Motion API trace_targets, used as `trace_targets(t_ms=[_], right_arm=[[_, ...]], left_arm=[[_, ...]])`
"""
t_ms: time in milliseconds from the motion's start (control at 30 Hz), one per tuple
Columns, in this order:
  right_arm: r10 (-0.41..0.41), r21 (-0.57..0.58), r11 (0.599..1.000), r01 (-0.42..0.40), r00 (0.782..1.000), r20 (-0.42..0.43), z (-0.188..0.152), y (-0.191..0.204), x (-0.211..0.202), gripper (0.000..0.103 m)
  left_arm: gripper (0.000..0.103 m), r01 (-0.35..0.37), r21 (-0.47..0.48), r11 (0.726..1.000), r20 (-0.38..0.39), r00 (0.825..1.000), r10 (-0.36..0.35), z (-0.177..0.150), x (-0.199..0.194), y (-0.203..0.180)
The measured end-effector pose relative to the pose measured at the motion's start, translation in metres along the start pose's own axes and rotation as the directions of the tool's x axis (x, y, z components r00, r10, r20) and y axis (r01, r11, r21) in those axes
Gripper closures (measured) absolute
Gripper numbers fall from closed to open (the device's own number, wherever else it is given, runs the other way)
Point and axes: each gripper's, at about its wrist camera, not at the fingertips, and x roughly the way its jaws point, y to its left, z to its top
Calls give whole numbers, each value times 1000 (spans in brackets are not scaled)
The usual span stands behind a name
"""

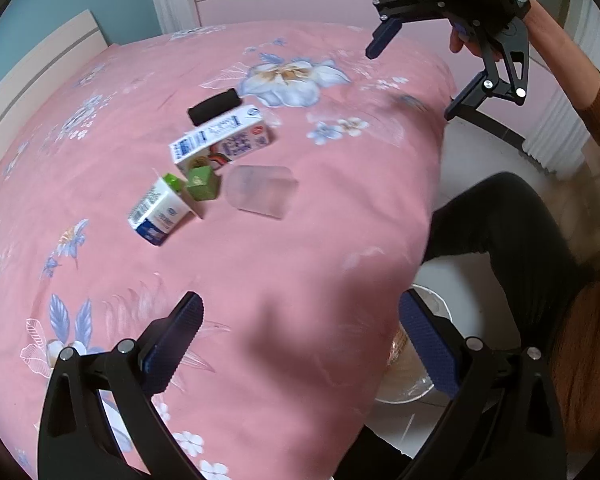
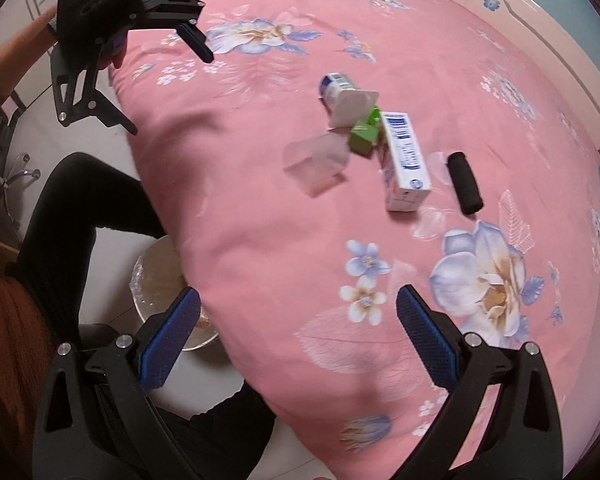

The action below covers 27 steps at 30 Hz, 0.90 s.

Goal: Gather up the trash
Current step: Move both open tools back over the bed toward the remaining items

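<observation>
Trash lies in a cluster on the pink floral bed [image 1: 260,264]: a long white-and-blue milk carton [image 1: 222,140] [image 2: 406,162], a small white-and-blue carton [image 1: 158,210] [image 2: 346,98], a small green box [image 1: 202,184] [image 2: 363,138], a clear plastic cup on its side [image 1: 262,192] [image 2: 316,162] and a black cylinder [image 1: 214,106] [image 2: 465,183]. My left gripper [image 1: 300,344] [image 2: 168,92] is open and empty, near the bed's edge. My right gripper [image 2: 298,338] [image 1: 410,84] is open and empty, held above the bed's corner.
A round bin lined with a clear bag [image 1: 408,360] [image 2: 162,280] stands on the floor beside the bed, partly hidden by the bedding. The person's black-trousered leg [image 1: 512,232] [image 2: 72,208] is next to it. A pale headboard [image 1: 32,68] borders the bed.
</observation>
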Motion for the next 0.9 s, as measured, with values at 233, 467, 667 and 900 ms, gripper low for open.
trace_targets(t_ms=[233, 467, 667, 900], right_arm=[[4, 40, 999, -4, 1000, -2, 13, -35, 0, 7], [10, 26, 1000, -10, 1000, -23, 24, -55, 7, 7], [19, 36, 999, -18, 999, -27, 39, -74, 16, 7], [10, 10, 1000, -9, 999, -37, 54, -87, 36, 7]], left_arm=[[4, -9, -12, 1000, 5, 1000, 9, 11, 2, 27], [4, -28, -10, 1000, 3, 1000, 28, 21, 8, 52], [4, 13, -4, 1000, 2, 1000, -13, 33, 20, 74], [4, 22, 56, 998, -36, 999, -20, 48, 44, 94]])
